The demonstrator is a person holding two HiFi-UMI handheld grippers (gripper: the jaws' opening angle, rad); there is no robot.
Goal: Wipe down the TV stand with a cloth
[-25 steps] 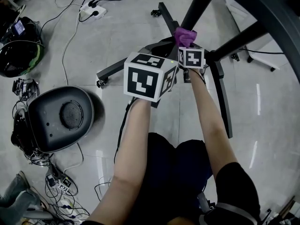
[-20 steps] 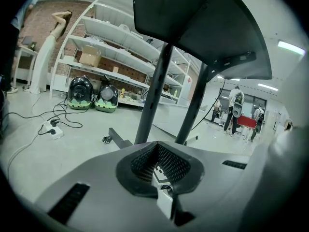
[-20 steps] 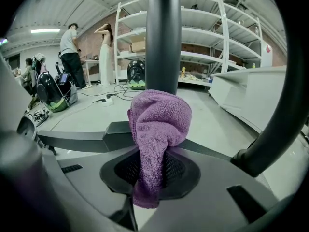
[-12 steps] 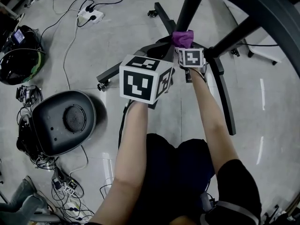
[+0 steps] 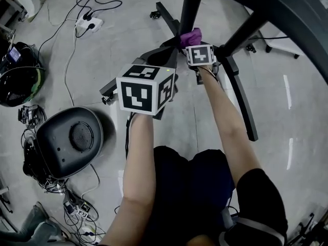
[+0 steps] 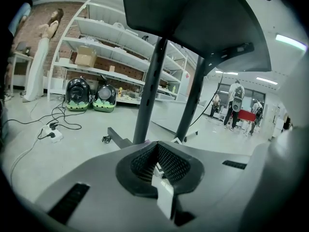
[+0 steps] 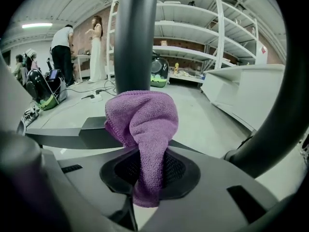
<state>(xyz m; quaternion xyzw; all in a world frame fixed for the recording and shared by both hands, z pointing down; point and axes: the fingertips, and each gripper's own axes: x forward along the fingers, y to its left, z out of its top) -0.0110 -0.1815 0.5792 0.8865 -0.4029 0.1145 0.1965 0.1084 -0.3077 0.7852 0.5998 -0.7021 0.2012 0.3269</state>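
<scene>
The TV stand is black, with an upright post and low legs spread over the grey floor. A purple cloth is bunched against the foot of the post, and my right gripper is shut on it. In the right gripper view the cloth hangs out of the jaws of the right gripper, right in front of the post. My left gripper hovers beside it, nearer me. Its jaws are shut on nothing and face the stand's two posts.
A black rounded case, a helmet and tangled cables lie on the floor at left, with a white power strip further off. A white frame's foot stands at right. Shelving and people stand far off.
Both grippers and the cloth sit slightly further left and up in the head view, which has itself shifted. The cloth stays at the post's foot, held as before.
</scene>
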